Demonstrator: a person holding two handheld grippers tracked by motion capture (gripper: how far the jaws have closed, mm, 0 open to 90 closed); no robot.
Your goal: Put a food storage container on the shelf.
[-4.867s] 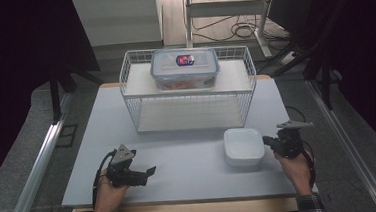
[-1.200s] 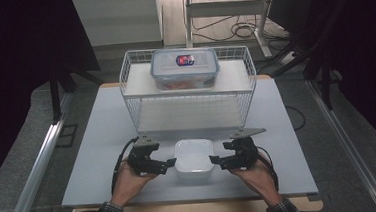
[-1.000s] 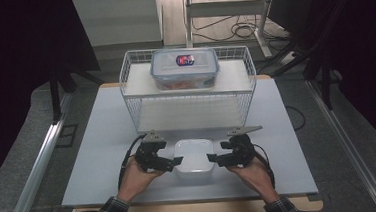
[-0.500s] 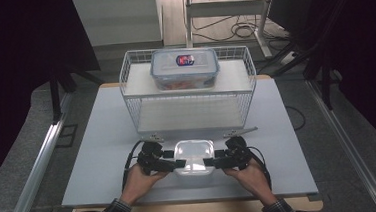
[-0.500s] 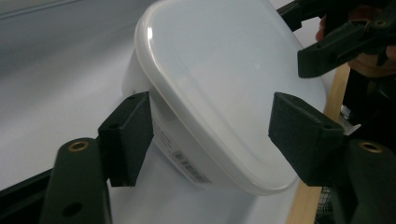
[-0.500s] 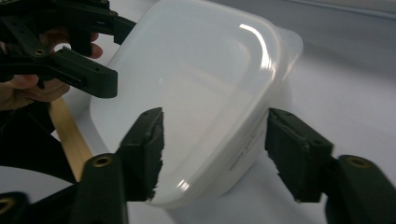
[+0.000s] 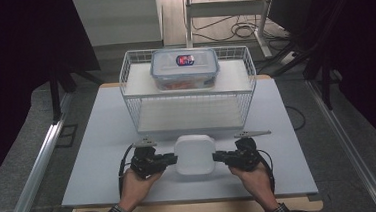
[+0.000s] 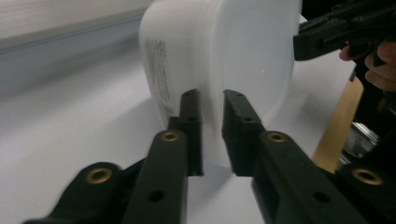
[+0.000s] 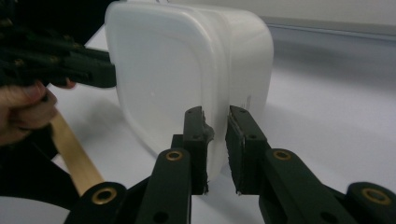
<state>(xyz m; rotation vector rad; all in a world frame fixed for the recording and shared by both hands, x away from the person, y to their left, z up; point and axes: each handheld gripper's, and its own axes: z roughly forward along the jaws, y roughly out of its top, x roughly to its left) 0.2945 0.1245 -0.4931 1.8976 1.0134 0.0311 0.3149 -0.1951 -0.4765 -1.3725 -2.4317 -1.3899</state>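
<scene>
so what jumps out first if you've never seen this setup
The white plastic tub near the front edge of the table, pinched from both sides: the left tool and the right tool have just been closing on its rim. Behind it stands a white wire basket with a clear lidded food box on top.

White container moved to centre, both grippers' jaws closing onto it

A pale grey desk carried a white wire basket well beyond the jaws. Between the two sets of jaws, a white plastic container sat on the desk.
</scene>
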